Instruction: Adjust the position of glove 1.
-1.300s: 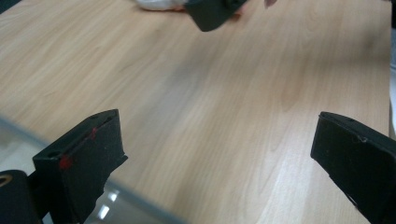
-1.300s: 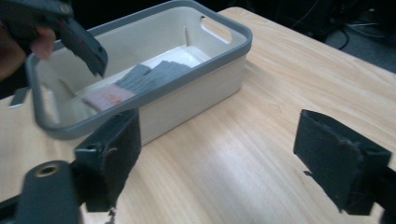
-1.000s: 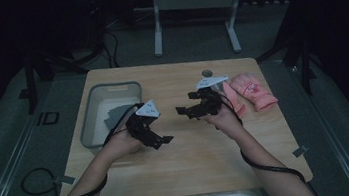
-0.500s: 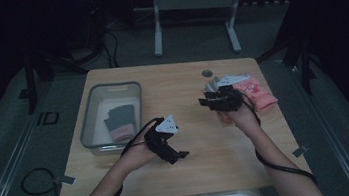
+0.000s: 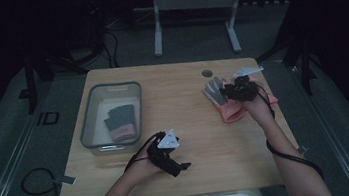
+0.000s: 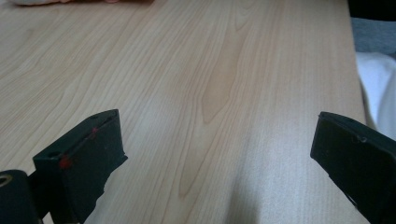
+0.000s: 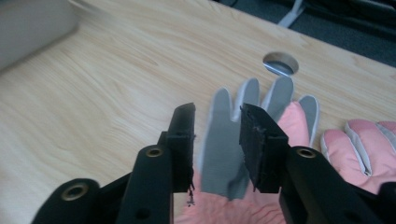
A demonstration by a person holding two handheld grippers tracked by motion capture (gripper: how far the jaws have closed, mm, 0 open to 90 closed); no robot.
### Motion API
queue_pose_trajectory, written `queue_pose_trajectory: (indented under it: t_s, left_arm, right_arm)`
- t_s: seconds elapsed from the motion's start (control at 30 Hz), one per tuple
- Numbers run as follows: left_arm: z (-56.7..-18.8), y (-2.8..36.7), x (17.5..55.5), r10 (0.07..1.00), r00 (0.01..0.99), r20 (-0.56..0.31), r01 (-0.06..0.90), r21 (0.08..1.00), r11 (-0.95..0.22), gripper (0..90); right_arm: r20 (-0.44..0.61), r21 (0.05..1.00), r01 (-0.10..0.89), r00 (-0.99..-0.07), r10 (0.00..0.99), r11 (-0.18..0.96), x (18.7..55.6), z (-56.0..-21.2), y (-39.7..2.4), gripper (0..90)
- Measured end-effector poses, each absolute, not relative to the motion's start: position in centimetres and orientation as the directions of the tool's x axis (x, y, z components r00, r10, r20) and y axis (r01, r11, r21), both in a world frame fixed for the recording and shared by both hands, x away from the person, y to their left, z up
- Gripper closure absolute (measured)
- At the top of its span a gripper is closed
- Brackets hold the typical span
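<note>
A pink glove with a grey palm (image 5: 223, 103) lies on the right of the wooden table (image 5: 183, 107), fingers pointing away. My right gripper (image 5: 236, 90) is down on it. In the right gripper view its jaws (image 7: 217, 109) have just been closing, and the grey palm fabric (image 7: 223, 154) fills the gap between the pads. A second pink glove (image 7: 364, 144) lies just beside it. My left gripper (image 5: 178, 167) hangs low over bare wood near the front edge. Its jaws (image 6: 215, 116) stand wide open with nothing between them.
A clear grey bin (image 5: 85, 124) stands at the left of the table, with a dark glove with a pink cuff (image 5: 121, 122) inside. A round cable hole (image 5: 207, 73) sits behind the gloves. Cables trail off the front edge. Dark floor and stands surround the table.
My right gripper moved right onto the gloves and its jaws narrowed around the grey palm. My left gripper drew back from the bin toward the front edge and sank lower.
</note>
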State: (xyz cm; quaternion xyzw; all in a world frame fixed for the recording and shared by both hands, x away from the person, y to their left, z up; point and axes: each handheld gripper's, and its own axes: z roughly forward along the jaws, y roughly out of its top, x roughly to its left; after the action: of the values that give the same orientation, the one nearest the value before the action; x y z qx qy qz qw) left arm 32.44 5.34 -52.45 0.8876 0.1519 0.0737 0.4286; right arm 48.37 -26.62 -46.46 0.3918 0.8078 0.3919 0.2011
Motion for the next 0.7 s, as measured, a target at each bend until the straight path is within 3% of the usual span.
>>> queue_pose_trajectory:
  t_s: [0.33,0.43,0.7]
  left_arm:
    - [-54.3,6.0,31.1,0.36,0.931,-0.055,0.249,0.817,-0.521,2.2]
    - [-54.8,6.2,30.9,0.376,0.926,-0.024,0.243,0.802,-0.546,2.2]
    - [-55.4,6.3,30.3,0.374,0.927,-0.03,0.246,0.801,-0.546,2.2]
  right_arm:
    - [-0.058,0.689,0.544,-0.617,0.785,0.479,51.6,-50.8,-26.3,59.4]
    - [-0.062,0.649,0.572,-0.618,0.784,0.502,51.9,-52.4,-26.3,62.7]
    - [-0.032,0.665,0.586,-0.597,0.802,0.463,51.7,-53.5,-26.2,77.7]
